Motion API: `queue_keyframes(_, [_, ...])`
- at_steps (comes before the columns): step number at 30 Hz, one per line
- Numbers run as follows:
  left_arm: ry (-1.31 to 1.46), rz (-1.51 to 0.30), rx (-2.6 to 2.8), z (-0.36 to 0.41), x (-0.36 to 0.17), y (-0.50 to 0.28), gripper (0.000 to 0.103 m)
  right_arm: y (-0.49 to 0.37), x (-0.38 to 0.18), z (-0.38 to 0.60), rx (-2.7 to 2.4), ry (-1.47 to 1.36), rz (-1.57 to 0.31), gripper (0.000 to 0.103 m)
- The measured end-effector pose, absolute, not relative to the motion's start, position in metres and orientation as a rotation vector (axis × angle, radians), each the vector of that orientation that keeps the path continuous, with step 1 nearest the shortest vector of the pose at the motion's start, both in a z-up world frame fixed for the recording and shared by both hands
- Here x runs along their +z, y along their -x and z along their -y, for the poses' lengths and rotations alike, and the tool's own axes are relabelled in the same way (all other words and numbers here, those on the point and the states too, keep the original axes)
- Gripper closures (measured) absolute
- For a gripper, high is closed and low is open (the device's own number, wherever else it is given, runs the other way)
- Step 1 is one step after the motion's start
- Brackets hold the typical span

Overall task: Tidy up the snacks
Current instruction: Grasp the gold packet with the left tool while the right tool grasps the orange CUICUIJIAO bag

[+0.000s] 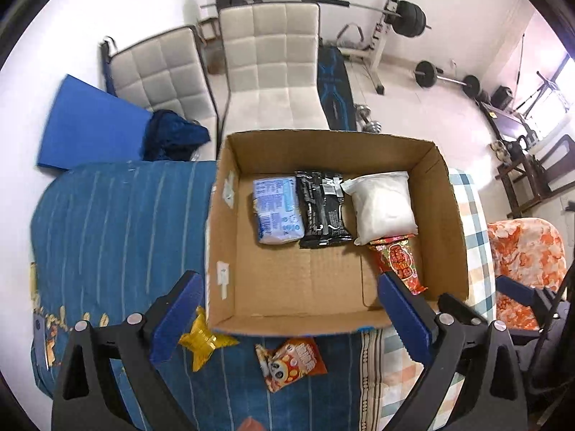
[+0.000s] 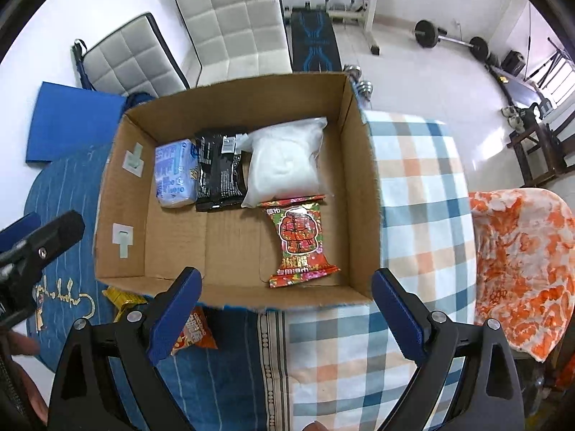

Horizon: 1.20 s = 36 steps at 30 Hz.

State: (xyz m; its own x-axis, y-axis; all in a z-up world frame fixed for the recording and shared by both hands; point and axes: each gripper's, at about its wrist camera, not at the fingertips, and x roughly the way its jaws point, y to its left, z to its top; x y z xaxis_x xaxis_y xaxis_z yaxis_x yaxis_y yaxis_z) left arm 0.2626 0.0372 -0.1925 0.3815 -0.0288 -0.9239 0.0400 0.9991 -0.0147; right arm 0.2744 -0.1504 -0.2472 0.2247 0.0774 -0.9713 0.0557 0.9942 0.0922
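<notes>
Orange snack packet (image 2: 194,334) half behind right claw (image 2: 284,309), label perhaps unreadable.

The bed is covered by a blue striped blanket (image 1: 118,222) on the left and a checked blanket (image 2: 420,194) on the right. An open cardboard box (image 2: 118,186) sits across both. Just beside its near wall, on the blue blanket, lie a yellow wrapped snack (image 1: 205,341) and an orange snack packet (image 1: 293,361), apart from each other.
</notes>
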Motion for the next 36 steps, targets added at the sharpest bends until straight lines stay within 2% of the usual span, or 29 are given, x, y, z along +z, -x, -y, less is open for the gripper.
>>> queue_keyframes(8, [-0.001, -1.148, 0.013, -0.048, -0.187, -0.217, 0.003, -0.237, -0.212, 0.156, 0.028, -0.118, -1.241, 0.006])
queue_keyframes(13, [-0.004, -1.163, 0.054, -0.075, -0.197, -0.196, 0.003, -0.219, -0.215, 0.154, 0.045, -0.175, -1.283, 0.006])
queue_keyframes(19, [-0.092, -1.245, 0.183, -0.129, -0.237, -0.177, 0.003, -0.189, -0.268, 0.144, 0.012, -0.374, -1.417, 0.006])
queue_keyframes(25, [-0.125, -1.302, 0.272, -0.177, -0.273, -0.168, 0.003, -0.163, -0.357, 0.101, -0.004, -0.749, -1.599, 0.006])
queue_keyframes(33, [-0.1, -1.366, 0.296, -0.214, -0.298, -0.167, 0.003, -0.169, -0.416, 0.049, -0.112, -1.0, -1.592, 0.006])
queue_keyframes(36, [-0.074, -1.4, 0.287, -0.221, -0.306, -0.171, 0.003, -0.176, -0.435, 0.032, -0.16, -1.043, -1.624, 0.014])
